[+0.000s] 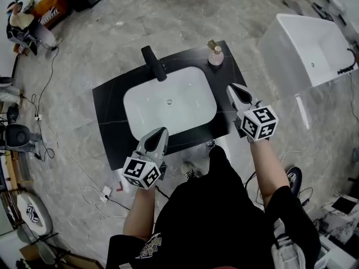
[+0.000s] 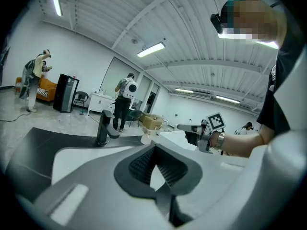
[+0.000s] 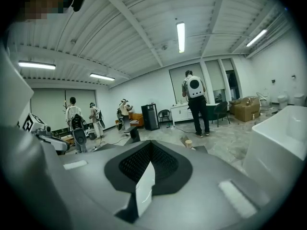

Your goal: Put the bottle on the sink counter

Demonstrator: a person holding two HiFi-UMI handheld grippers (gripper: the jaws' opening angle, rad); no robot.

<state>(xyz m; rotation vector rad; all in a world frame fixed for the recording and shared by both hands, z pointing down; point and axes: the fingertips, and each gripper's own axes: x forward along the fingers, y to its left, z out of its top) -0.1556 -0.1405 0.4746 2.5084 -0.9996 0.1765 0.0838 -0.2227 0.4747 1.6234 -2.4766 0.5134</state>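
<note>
A small pink bottle (image 1: 216,55) with a gold cap stands upright on the black sink counter (image 1: 109,116), at its far right corner. The bottle also shows small in the left gripper view (image 2: 146,138) and in the right gripper view (image 3: 188,143). My left gripper (image 1: 160,132) hovers at the counter's front edge, left of centre, jaws shut and empty (image 2: 154,162). My right gripper (image 1: 235,88) is over the counter's right edge, a short way nearer than the bottle, also shut with nothing in it (image 3: 148,164).
A white basin (image 1: 169,102) fills the counter's middle, with a black faucet (image 1: 153,62) behind it. A white bathtub (image 1: 305,49) stands to the right. Cables lie on the grey floor at the left (image 1: 50,94). Several people stand in the background (image 3: 195,104).
</note>
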